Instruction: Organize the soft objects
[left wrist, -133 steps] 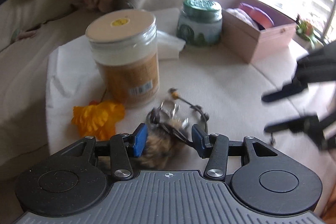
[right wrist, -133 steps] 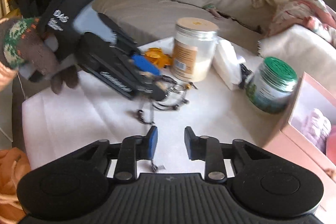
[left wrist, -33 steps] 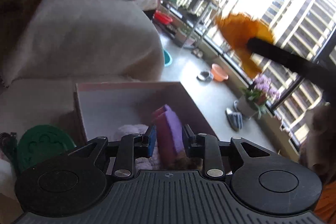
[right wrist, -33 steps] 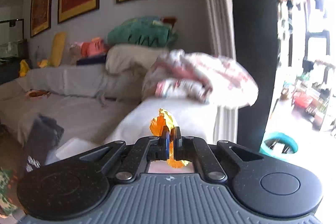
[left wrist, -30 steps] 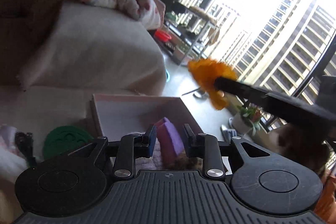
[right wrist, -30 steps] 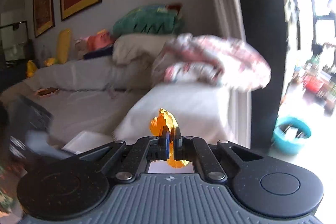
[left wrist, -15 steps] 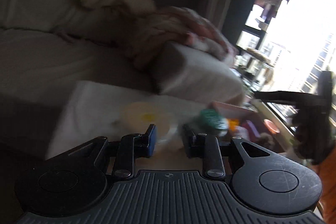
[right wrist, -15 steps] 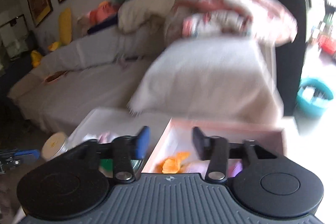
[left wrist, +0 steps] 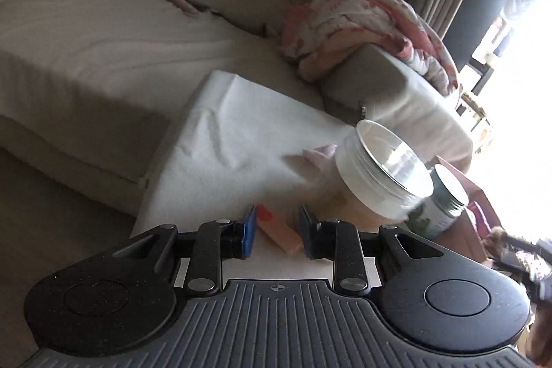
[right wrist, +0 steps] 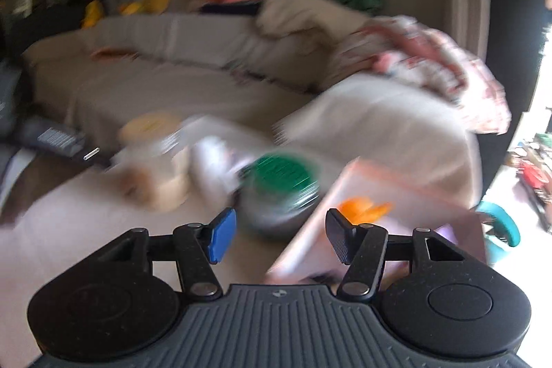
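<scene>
The right hand-held gripper [right wrist: 280, 236] is opening with nothing between its jaws, low in the frame, beside the pink box [right wrist: 407, 192] holding an orange flower [right wrist: 362, 208]. The left hand-held gripper [left wrist: 277, 232] is standing slightly apart, gripping nothing.

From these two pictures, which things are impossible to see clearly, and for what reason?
- Right wrist view: motion blur smears the green-lidded jar; its label is unreadable.
- Right wrist view: the right gripper covers the near part of the pink box; only the orange item shows clearly.
- Left wrist view: window glare and the frame edge hide the box.
</scene>
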